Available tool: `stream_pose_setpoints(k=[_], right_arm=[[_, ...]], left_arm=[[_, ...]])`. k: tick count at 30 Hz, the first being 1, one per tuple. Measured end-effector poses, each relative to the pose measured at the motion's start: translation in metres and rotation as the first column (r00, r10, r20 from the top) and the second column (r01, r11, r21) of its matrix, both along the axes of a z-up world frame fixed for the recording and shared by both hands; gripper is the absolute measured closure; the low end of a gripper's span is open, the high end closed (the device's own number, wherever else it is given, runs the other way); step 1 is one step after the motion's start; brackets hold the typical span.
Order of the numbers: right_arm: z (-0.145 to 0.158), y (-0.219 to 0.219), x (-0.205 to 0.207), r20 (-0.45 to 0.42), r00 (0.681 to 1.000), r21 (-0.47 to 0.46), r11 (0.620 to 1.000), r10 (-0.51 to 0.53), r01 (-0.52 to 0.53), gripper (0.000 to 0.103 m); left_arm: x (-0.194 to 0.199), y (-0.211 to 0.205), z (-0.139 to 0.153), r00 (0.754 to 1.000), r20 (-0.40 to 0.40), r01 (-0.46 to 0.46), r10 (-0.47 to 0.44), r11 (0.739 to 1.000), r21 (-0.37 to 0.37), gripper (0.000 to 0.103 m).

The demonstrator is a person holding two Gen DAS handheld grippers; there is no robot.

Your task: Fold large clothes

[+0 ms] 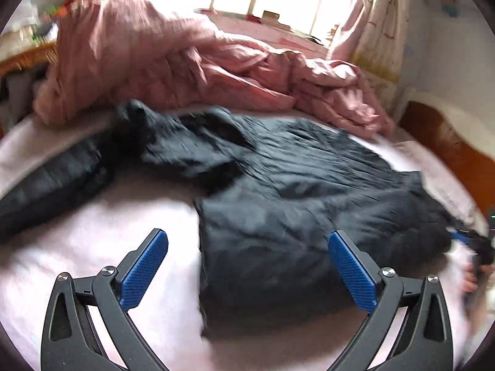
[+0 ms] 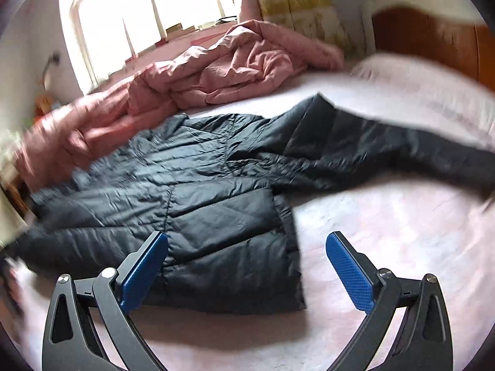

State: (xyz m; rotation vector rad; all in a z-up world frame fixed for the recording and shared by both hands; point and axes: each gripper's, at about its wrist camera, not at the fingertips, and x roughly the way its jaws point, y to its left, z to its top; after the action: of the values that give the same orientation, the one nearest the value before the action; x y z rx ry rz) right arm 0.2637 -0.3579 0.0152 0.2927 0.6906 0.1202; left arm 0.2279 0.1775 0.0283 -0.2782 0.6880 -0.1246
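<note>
We saw one black jacket (image 2: 191,185) spread flat on the bed (image 2: 386,232), in front of one pink quilt (image 2: 216,74). Our two grippers, left (image 1: 247,266) and right (image 2: 247,266), hovered above its hem, jaws released, grasping nothing.

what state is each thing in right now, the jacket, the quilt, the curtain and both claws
black jacket: spread flat on the bed, sleeves out to both sides, not yet folded
pink quilt: crumpled in a heap behind the jacket
curtain: drawn aside, window uncovered
left claw: open, holding nothing, over the jacket's hem
right claw: open, holding nothing, at the jacket's lower corner
</note>
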Motion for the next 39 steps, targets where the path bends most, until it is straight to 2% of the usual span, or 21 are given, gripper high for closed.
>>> stream_pose_setpoints(k=[2, 4, 5, 6, 8, 9, 13, 18, 21, 22, 23, 25, 26, 27, 28, 29, 33, 34, 35, 36, 39], right_arm=[[-0.009, -0.006, 0.009, -0.009, 1.000, 0.055, 0.999, 0.000, 0.001, 0.001], [-0.015, -0.008, 0.016, -0.009, 1.000, 0.081, 0.997, -0.007, 0.008, 0.012], [-0.019, -0.007, 0.022, -0.019, 1.000, 0.102, 0.995, 0.012, -0.010, 0.028], [-0.021, -0.004, 0.025, -0.033, 0.999, 0.115, 0.993, 0.043, -0.038, 0.059], [-0.021, 0.002, 0.027, -0.047, 0.995, 0.102, 0.992, 0.084, -0.079, 0.096], [-0.017, 0.005, 0.023, -0.028, 0.997, 0.064, 0.996, 0.066, -0.064, 0.096], [0.003, 0.007, 0.005, 0.045, 0.999, -0.038, 0.999, -0.017, 0.018, 0.096], [-0.007, 0.003, 0.018, -0.021, 0.993, -0.162, 0.980, -0.118, 0.113, 0.098], [-0.021, -0.007, 0.027, -0.079, 0.988, -0.129, 0.984, -0.132, 0.122, 0.098], [-0.021, -0.013, 0.026, -0.078, 0.988, -0.101, 0.987, -0.131, 0.123, 0.098], [-0.020, -0.018, 0.023, -0.065, 0.988, -0.076, 0.988, -0.139, 0.134, 0.097], [-0.015, -0.026, 0.015, -0.032, 0.987, -0.028, 0.988, -0.155, 0.154, 0.093], [-0.014, -0.030, 0.011, -0.023, 0.985, -0.012, 0.985, -0.172, 0.171, 0.073], [-0.013, -0.034, 0.007, -0.023, 0.978, -0.012, 0.978, -0.208, 0.208, 0.030], [-0.011, -0.036, 0.003, -0.003, 0.970, -0.007, 0.970, -0.242, 0.242, 0.013], [-0.008, -0.038, -0.001, 0.027, 0.966, 0.002, 0.967, -0.255, 0.255, 0.007], [-0.003, -0.038, 0.001, 0.061, 0.991, 0.118, 0.986, -0.123, 0.115, 0.008], [-0.005, -0.036, 0.004, 0.059, 0.995, 0.158, 0.985, -0.074, 0.064, 0.011], [-0.007, -0.032, 0.007, 0.053, 0.998, 0.172, 0.985, -0.036, 0.027, 0.021], [-0.010, -0.027, 0.011, 0.035, 0.999, 0.157, 0.988, -0.008, 0.002, 0.030], [-0.021, -0.010, 0.022, -0.029, 0.999, 0.084, 0.996, 0.027, -0.024, 0.040]], left_arm=[[-0.002, 0.006, -0.005, 0.999, -0.039, 0.029, -0.032, 0.997, -0.070, 0.000], [-0.002, 0.011, -0.012, 0.999, -0.031, 0.027, -0.032, 0.989, -0.142, 0.001], [-0.001, 0.014, -0.017, 0.999, -0.032, 0.034, -0.041, 0.981, -0.192, 0.005], [0.005, 0.016, -0.025, 0.998, -0.048, 0.036, -0.049, 0.970, -0.242, 0.013], [0.018, 0.018, -0.036, 0.996, -0.077, 0.022, -0.049, 0.949, -0.315, 0.064], [0.023, 0.018, -0.037, 0.996, -0.073, 0.030, -0.056, 0.945, -0.326, 0.073], [0.029, 0.013, -0.027, 0.999, -0.015, 0.028, -0.033, 0.974, -0.227, 0.086], [0.052, 0.002, -0.023, 0.999, -0.046, 0.015, -0.020, 0.994, -0.113, 0.087], [0.062, -0.003, -0.034, 0.996, -0.090, 0.012, -0.017, 0.999, -0.052, 0.081], [0.061, -0.004, -0.036, 0.996, -0.086, 0.010, -0.013, 0.999, -0.044, 0.069], [0.058, -0.003, -0.035, 0.998, -0.069, 0.008, -0.011, 0.999, -0.044, 0.041], [0.044, -0.002, -0.025, 1.000, -0.002, -0.019, 0.019, 0.999, -0.034, 0.001], [0.037, -0.001, -0.019, 0.999, 0.040, -0.035, 0.036, 0.999, -0.029, 0.000], [0.033, -0.001, -0.015, 0.997, 0.063, -0.040, 0.042, 0.999, -0.026, 0.000], [0.031, 0.000, -0.012, 0.997, 0.065, -0.035, 0.037, 0.999, -0.028, 0.000], [0.030, 0.001, -0.012, 0.998, 0.056, -0.033, 0.035, 0.999, -0.034, 0.001], [0.032, 0.005, -0.021, 0.999, 0.001, -0.048, 0.048, 0.998, -0.051, 0.001], [0.033, 0.005, -0.024, 0.999, -0.009, -0.046, 0.046, 0.998, -0.053, 0.001], [0.034, 0.006, -0.025, 0.999, -0.014, -0.046, 0.045, 0.997, -0.056, 0.001], [0.034, 0.005, -0.026, 0.999, -0.016, -0.042, 0.041, 0.997, -0.060, 0.001], [0.036, 0.004, -0.028, 1.000, -0.008, -0.016, 0.015, 0.997, -0.076, 0.001]])
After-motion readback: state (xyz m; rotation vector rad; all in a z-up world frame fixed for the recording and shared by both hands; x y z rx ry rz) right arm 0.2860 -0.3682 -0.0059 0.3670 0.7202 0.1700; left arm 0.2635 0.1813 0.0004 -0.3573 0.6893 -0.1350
